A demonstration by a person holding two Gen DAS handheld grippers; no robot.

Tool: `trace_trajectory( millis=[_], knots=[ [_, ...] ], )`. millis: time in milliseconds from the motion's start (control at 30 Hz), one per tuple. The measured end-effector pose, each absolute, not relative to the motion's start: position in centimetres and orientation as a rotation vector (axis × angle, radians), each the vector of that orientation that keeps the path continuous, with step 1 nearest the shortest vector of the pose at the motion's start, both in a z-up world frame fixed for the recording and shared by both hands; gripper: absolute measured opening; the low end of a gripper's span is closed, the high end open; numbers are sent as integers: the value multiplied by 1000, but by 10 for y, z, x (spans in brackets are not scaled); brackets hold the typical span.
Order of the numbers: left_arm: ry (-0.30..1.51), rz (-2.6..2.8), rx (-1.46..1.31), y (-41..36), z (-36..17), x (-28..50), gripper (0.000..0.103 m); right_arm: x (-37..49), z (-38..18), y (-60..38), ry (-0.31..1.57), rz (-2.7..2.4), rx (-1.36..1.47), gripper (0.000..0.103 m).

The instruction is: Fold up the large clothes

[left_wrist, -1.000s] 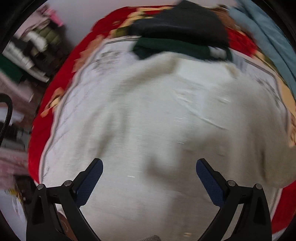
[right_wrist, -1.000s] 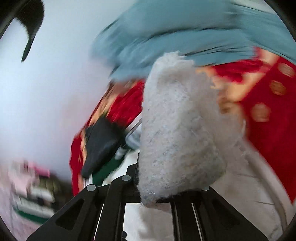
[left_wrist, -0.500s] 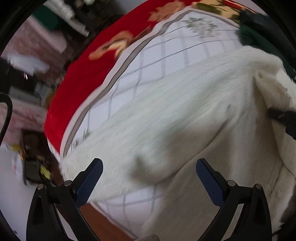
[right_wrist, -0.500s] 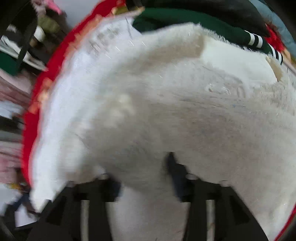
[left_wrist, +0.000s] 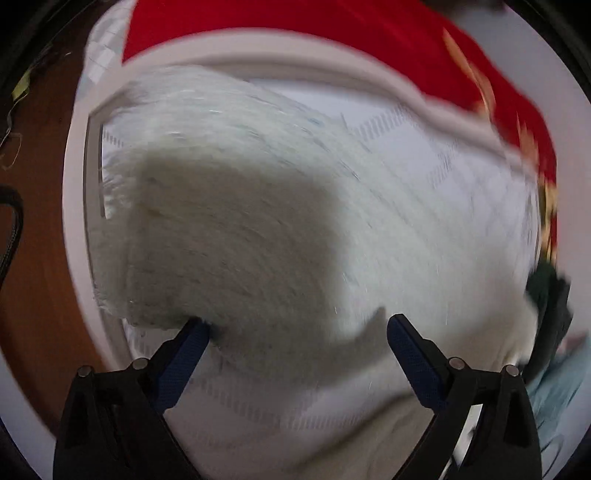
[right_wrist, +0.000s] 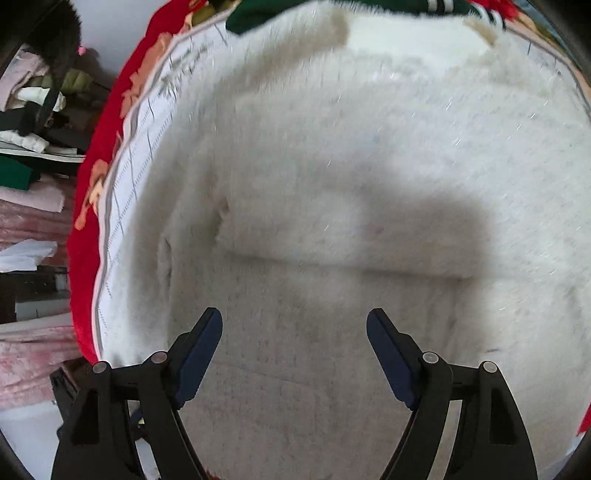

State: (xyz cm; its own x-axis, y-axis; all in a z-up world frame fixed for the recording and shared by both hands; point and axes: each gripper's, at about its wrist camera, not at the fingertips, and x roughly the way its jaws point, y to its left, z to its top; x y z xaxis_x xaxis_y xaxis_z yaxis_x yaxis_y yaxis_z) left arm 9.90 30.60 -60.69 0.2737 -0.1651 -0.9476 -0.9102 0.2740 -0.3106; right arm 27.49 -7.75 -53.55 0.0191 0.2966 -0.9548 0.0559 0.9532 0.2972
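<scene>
The white fuzzy garment [right_wrist: 332, 177] lies spread on the checked bed cover [right_wrist: 122, 206], filling most of the right wrist view; a fold edge runs left-right across it just beyond the R gripper [right_wrist: 294, 325], w/ a doubled-over layer on the far side. R gripper jaws stand wide apart, nothing between them, hovering over the near part of the fabric. L gripper [left_wrist: 297, 330] is also wide, empty; its left fingertip [left_wrist: 195, 332] sits at or on the near edge of a fuzzy end of the garment [left_wrist: 229, 206], prob. a sleeve or hem corner, which lies straight ahead and stretches away to the far left toward the bed cover's border [left_wrist: 74, 192]. Judging by that, the L gripper is nearer that loose end, so the next grab likely falls to it: close on the edge right at its tip. Left view is badly motion-blurred, so contact vs. just beside can't be told, nor which part of the garment this is. Dark green clothes [right_wrist: 280, 14] sit at the far edge, cut off by the frame; garment's near side is hidden under the R gripper body.
</scene>
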Motion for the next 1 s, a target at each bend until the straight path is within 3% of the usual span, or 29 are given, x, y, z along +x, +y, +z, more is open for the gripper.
trace_trajectory(
  millis=[67, 100, 167, 200, 233, 400, 633, 733, 867, 1000],
  knots=[
    [1161, 764, -1165, 316, -605, 106, 93, 268, -545, -73, 1556, 172, 330, 82],
    [1137, 812, -1112, 322, -598, 113, 77, 267, -548, -70, 1559, 159, 354, 82],
    [1080, 832, -1042, 335, -587, 126, 59, 264, -553, -65, 1562, 147, 415, 82],
    [1057, 830, -1022, 342, -584, 132, 51, 263, -552, -65, 1563, 143, 431, 82],
    [1031, 823, -1010, 352, -582, 138, 50, 265, -552, -62, 1564, 139, 442, 82],
    [955, 682, -1123, 392, -596, 157, 52, 269, -551, -47, 1563, 165, 459, 82],
    [892, 617, -1128, 384, -607, 166, 76, 258, -552, -60, 1588, 182, 507, 82],
    [935, 619, -1168, 380, -598, 173, 76, 257, -561, -57, 1620, 170, 554, 82],
    [852, 569, -1278, 369, -580, 137, 76, 255, -562, -55, 1629, 174, 579, 82],
    [836, 573, -1368, 374, -613, 134, 76, 256, -563, -50, 1636, 171, 574, 82]
  ],
)
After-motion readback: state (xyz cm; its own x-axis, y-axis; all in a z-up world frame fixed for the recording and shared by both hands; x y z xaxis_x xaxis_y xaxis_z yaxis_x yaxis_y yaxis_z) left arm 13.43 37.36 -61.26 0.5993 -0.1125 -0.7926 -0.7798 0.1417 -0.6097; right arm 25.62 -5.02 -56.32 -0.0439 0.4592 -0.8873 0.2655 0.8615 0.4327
